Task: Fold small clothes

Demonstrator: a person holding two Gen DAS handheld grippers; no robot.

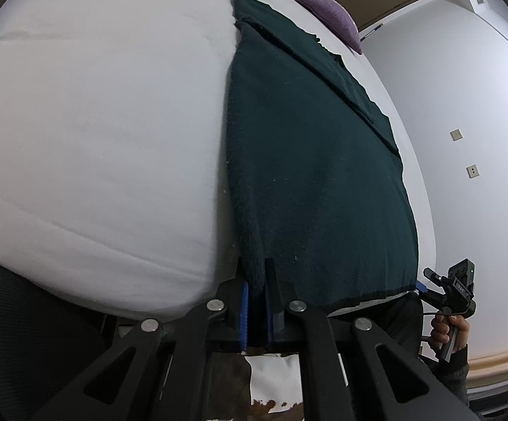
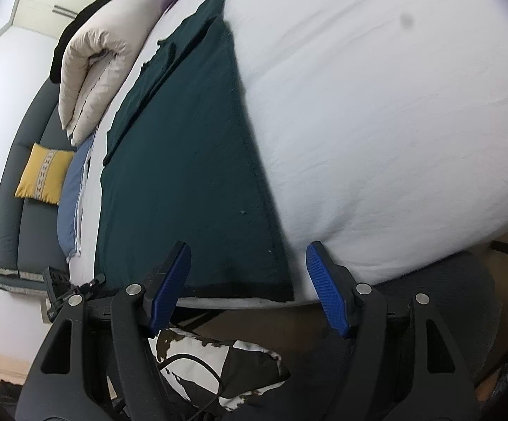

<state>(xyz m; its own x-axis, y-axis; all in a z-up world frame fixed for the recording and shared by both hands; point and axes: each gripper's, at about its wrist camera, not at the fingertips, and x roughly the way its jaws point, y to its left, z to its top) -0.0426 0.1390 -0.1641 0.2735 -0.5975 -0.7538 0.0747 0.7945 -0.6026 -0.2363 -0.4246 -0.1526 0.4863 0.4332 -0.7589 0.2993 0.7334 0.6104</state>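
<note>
left wrist view: the left hand-held gripper (image 1: 257,291) is pressed together, pinching the near left corner of a dark green knitted garment (image 1: 310,161). the garment stretches straight ahead of it, flat on a white bed (image 1: 96,122). its far part lies doubled over. the knit looks soft, limp and fuzzy, likely light and grippy; the hem corners seem the best holds. a purple cushion (image 1: 331,17) sits far ahead.

right wrist view: the right hand-held gripper (image 2: 248,280) is spread wide, its ribbed blue pads (image 2: 327,291) empty. the garment's near right corner, edged with a black hem band (image 2: 239,289), lies between them, untouched. a folded cream quilt (image 2: 96,66) rests ahead to the left.
</note>
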